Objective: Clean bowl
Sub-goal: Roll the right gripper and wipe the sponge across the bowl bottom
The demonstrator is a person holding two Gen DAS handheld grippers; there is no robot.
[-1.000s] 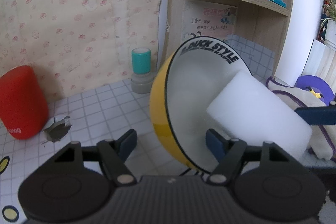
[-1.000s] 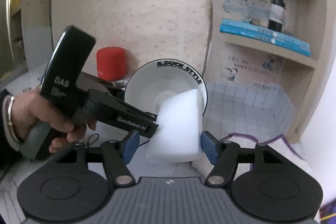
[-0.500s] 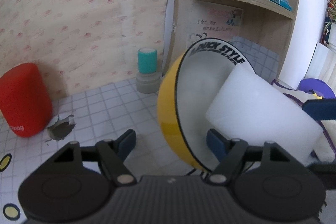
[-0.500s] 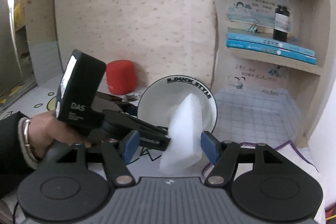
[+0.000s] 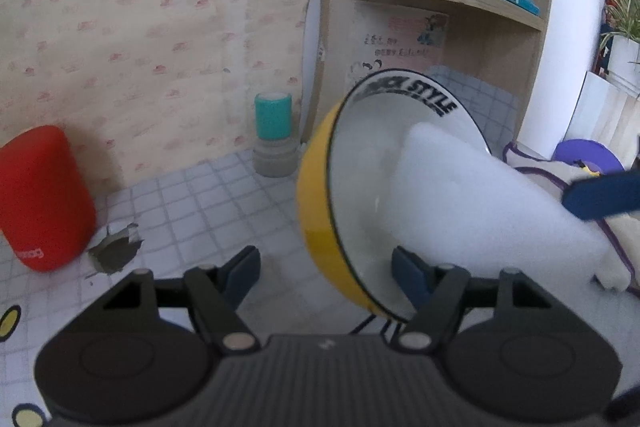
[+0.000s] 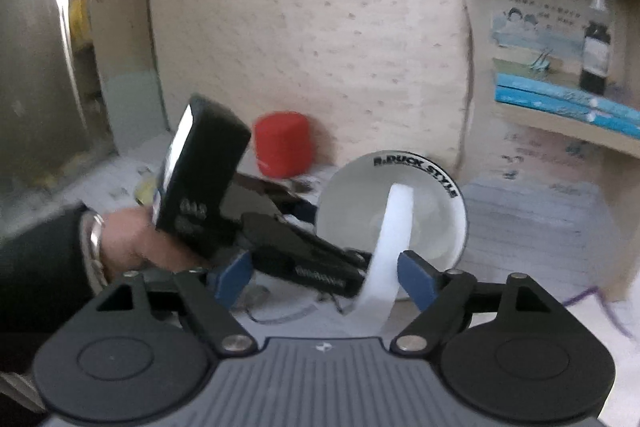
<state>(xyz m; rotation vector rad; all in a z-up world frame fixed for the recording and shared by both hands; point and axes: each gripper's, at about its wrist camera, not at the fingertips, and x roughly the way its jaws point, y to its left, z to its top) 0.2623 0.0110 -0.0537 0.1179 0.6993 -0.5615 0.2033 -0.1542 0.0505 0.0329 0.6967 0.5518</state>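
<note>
Spreading its jaws just now, the right gripper [image 6: 316, 275] has the white sponge [image 6: 390, 239] standing edge-on between them. The sponge leans on the right-hand finger [image 6: 416, 277] only, and the other pad is well clear, so it is loose rather than pinched.

The left gripper [image 5: 326, 267] has just been closing a little, with the lower wall of the bowl [image 5: 316, 195] between its jaws. Its right-hand finger [image 5: 408, 273] sits inside the rim, but a strip of tiled tabletop [image 5: 192, 203] shows between the other pad and the yellow outside. I cannot tell whether it truly clamps.

The bowl stands tipped on edge just ahead of both grippers, its mouth toward the right one and the sponge's far end in its white hollow.

It looks glazed, so I judge it stiff, fairly heavy, slippery and liable to chip. The rim is the place to hold it, 1 pad inside and 1 outside. The sponge looks light and soft and should be squeezed across its 2 flat faces.

Beyond the left gripper, to its left, stand a red cylinder [image 5: 40, 199] and a teal-capped container [image 5: 274, 139]
</note>
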